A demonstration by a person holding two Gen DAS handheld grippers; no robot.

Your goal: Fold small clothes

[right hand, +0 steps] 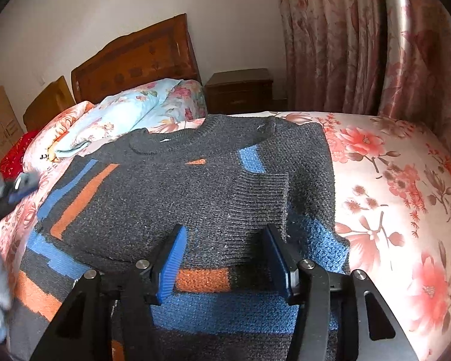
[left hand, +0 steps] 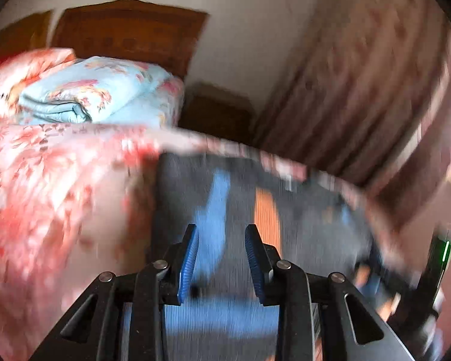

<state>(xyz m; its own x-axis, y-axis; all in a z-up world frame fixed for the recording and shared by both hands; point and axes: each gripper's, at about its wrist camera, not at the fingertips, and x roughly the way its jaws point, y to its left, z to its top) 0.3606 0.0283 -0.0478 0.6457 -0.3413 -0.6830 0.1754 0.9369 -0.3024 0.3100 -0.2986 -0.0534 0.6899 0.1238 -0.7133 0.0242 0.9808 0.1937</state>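
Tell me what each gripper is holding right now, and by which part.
Nothing is held. The left gripper and right gripper both stand open above the sweater.

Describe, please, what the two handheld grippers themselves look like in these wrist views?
Both look alike. The left gripper and the right gripper each have black angular linkage arms with triangular cut-outs, joined by round silver pivot pins. Their fingers carry flat blue pads with fine ribbing. In the left wrist view, a black part at the right edge shows a thin green light. No cables or sleeves show.
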